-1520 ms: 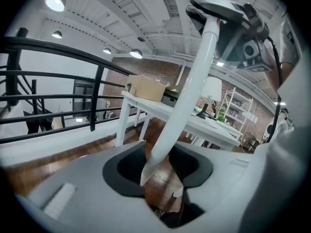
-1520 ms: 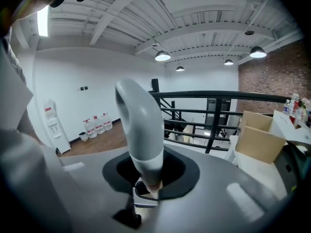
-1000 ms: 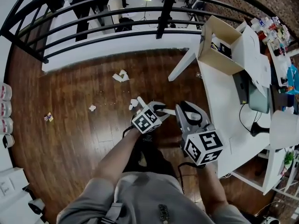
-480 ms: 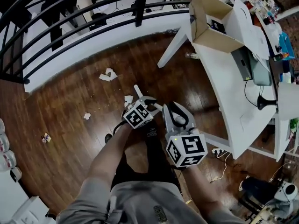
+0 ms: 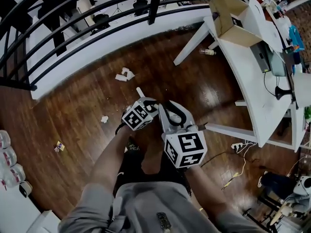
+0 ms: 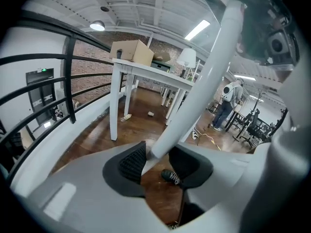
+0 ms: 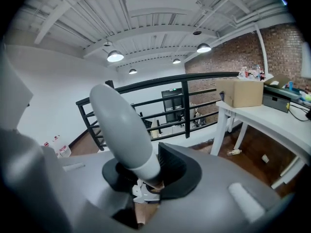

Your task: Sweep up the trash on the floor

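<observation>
In the head view my left gripper (image 5: 148, 104) is shut on a thin white pole (image 5: 141, 92) that pokes out ahead of it. Seen from the left gripper view, the pole (image 6: 204, 81) runs up between the dark pads of that gripper (image 6: 160, 161). Just to its right, my right gripper (image 5: 171, 114) is shut on a thick grey handle. The handle (image 7: 121, 125) rises from the jaws of the right gripper (image 7: 146, 174). On the dark wood floor lie crumpled white paper (image 5: 125, 74), a small white scrap (image 5: 104, 119) and a coloured wrapper (image 5: 59, 146).
A white table (image 5: 252, 81) with a cardboard box (image 5: 233, 18) runs along the right. A black railing (image 5: 97, 21) and a white ledge close off the far side. A bottle (image 5: 207, 52) lies by a table leg. A power strip with cables (image 5: 238, 147) is under the table, and white containers (image 5: 7, 169) stand at the left.
The person has stepped and turned, so the floor and table have shifted in view. Both grippers moved together and a little lower, each keeping its hold.
</observation>
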Demonstrator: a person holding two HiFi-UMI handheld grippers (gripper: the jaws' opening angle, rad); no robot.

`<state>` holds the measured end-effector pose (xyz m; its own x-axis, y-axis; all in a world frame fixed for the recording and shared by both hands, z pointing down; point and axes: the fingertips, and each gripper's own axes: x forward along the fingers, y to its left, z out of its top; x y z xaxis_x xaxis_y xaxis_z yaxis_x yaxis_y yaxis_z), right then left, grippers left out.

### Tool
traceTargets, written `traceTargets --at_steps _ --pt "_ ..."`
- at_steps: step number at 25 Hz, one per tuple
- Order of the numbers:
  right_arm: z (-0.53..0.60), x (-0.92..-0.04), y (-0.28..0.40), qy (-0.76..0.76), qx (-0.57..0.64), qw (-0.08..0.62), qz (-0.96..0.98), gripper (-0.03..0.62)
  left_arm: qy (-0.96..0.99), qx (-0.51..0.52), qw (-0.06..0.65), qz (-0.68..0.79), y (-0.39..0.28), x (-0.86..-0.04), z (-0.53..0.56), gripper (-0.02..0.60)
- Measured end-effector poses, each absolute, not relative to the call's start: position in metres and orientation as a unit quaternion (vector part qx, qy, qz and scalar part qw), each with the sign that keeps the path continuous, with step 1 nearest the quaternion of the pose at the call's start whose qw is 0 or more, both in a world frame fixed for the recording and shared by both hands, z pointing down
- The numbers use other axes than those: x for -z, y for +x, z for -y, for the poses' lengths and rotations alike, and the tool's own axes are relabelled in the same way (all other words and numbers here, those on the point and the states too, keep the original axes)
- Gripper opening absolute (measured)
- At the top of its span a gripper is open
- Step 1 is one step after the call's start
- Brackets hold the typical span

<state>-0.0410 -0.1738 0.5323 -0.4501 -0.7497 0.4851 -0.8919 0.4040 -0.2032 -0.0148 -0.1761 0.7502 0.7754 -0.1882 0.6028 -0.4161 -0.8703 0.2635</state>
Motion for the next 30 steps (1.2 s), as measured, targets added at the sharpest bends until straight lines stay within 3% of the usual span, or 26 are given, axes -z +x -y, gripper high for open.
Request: traceTargets --at_steps 10,16,23,30 --pt "0.173 -0.528 -0.177 0.419 -0.231 0.173 0.861 0.064 0.9 -0.29 0.224 0.236 -0.162 -0.745 0.173 0.149" --pt "0.178 -0.524 -0.213 0.369 -0.242 0.174 0.88 0.063 0.883 -0.282 0.236 0.29 -0.214 -0.737 0.175 0.15" --pt "0.235 -0.509 -0.17 0.362 -0.259 0.155 0.882 0.063 0.887 -0.276 0.21 0.305 -0.193 -0.719 0.221 0.147" --pt "0.334 -0.48 -0.066 0.399 -0.253 0.145 0.869 0.06 0.908 -0.237 0.215 0.269 -0.081 -0.693 0.307 0.143"
